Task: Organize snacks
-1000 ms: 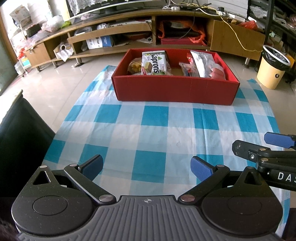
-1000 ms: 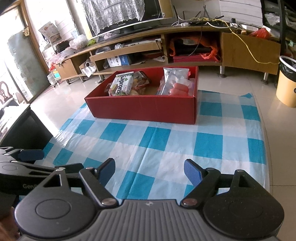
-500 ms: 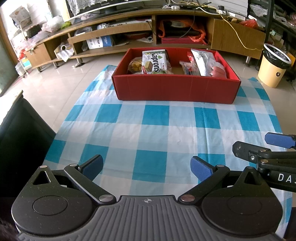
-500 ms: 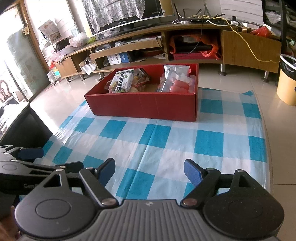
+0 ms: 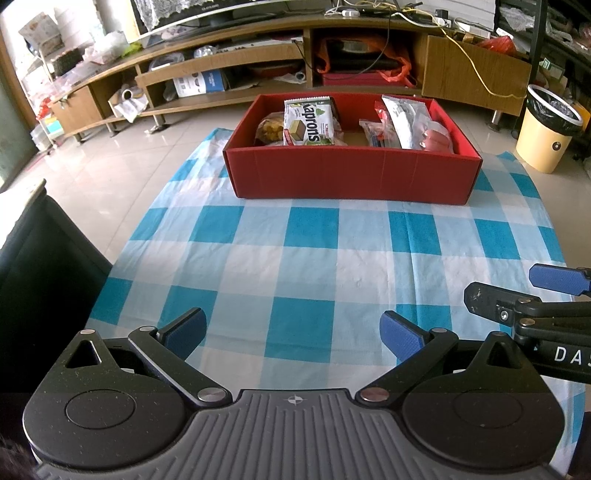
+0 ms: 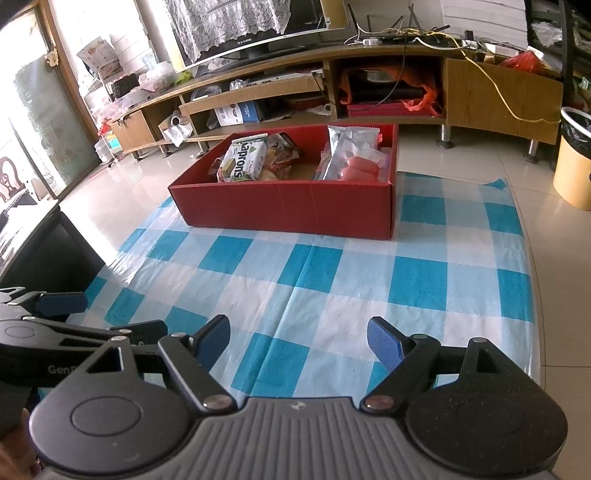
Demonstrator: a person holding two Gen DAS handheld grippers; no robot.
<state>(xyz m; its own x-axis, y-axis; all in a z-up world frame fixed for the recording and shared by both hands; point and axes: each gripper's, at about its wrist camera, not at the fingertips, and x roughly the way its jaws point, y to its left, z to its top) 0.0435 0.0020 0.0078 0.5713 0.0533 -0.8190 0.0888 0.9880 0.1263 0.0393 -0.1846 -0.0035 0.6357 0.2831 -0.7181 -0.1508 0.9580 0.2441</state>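
Box on cloth, far end; snack packets inside; cabinet behind; bin right.

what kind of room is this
Most likely a home living room. A long wooden TV stand with a screen on it runs along the wall, the floor is tiled, and a red box of snacks sits on a checked cloth, with a bin nearby.

Glossy tiled floor, long wooden TV cabinet (shelves cluttered), daylight through left glass door
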